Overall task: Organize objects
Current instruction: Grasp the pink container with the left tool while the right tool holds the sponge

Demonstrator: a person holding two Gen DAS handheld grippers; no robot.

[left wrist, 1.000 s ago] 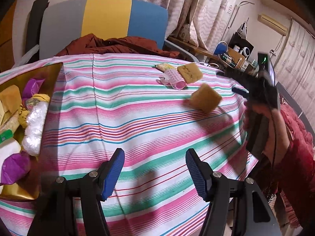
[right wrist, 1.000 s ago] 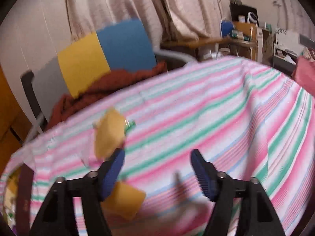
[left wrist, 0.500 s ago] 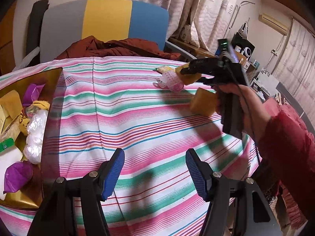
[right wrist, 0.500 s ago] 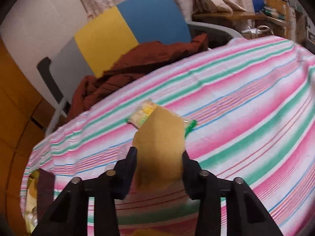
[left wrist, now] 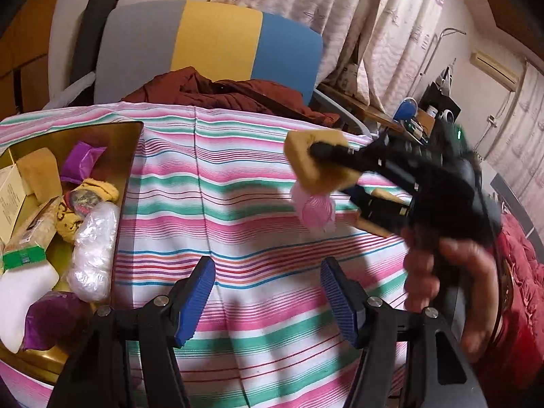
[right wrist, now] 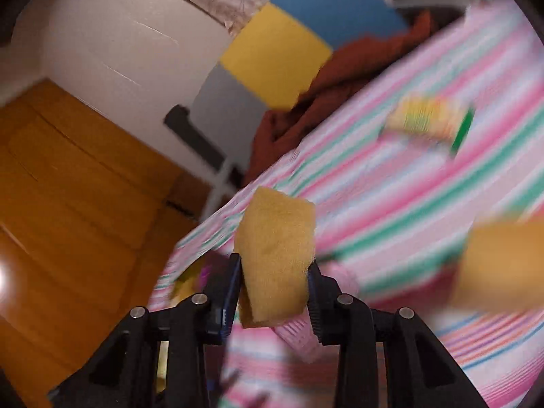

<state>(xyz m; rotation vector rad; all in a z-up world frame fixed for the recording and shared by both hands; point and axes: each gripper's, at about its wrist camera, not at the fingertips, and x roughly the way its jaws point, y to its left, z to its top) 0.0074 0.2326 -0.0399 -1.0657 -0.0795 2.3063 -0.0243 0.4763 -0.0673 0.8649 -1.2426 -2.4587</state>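
Tan, spongy block sat pinched between the pads of the right gripper, whose jaws had just been closing onto it. Block was carried above the pink, green and white striped tablecloth, not touching it. From the left wrist view the same block hung over a pink ribbed plastic roller lying on the cloth. A hand gripped the right tool's handle. Left gripper stood with jaws apart, nothing between them, above bare cloth. Gold tray at the left edge held purple wrappers, a clear plastic bag and small boxes. A second tan block showed blurred at right.
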